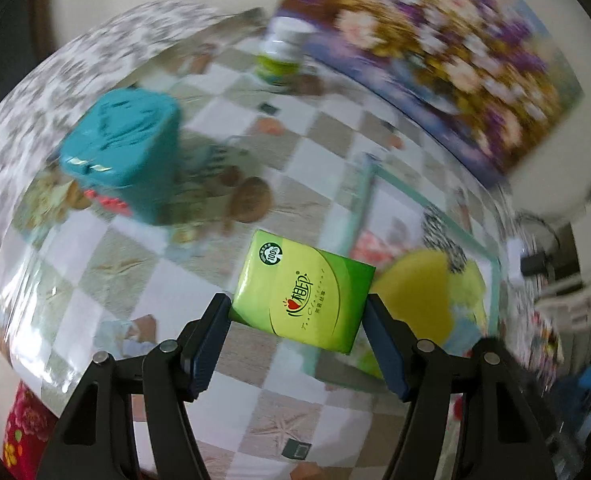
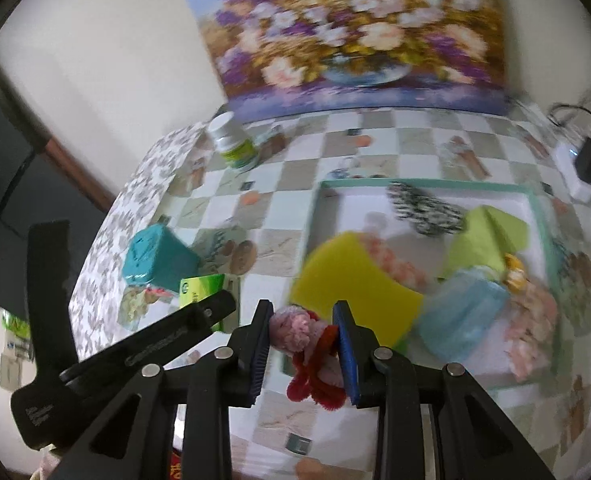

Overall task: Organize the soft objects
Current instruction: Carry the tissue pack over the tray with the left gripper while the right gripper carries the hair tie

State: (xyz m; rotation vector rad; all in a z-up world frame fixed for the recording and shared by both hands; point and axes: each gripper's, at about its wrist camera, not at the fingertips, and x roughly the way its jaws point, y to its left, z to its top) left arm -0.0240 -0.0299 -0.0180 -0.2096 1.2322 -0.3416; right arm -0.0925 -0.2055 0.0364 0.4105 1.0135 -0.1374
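My left gripper [image 1: 298,308] is shut on a green tissue pack [image 1: 301,292] and holds it above the checkered table, just left of a white tray with a teal rim [image 1: 369,184]. The pack also shows in the right wrist view [image 2: 199,286] beside the left gripper's black arm. My right gripper [image 2: 302,320] is shut on a pink and red plush toy [image 2: 307,344] at the tray's near left corner [image 2: 315,216]. The tray holds a yellow sponge [image 2: 347,280], a green cloth [image 2: 487,236], a blue soft item [image 2: 461,312], a zebra-striped piece [image 2: 423,208] and pink fluffy cloth [image 2: 531,320].
A teal box [image 1: 123,148] stands on the table's left part and also shows in the right wrist view [image 2: 155,256]. A white and green jar [image 2: 233,140] stands at the back by a flower painting [image 2: 355,32]. A charger and cable [image 2: 583,160] lie at the far right.
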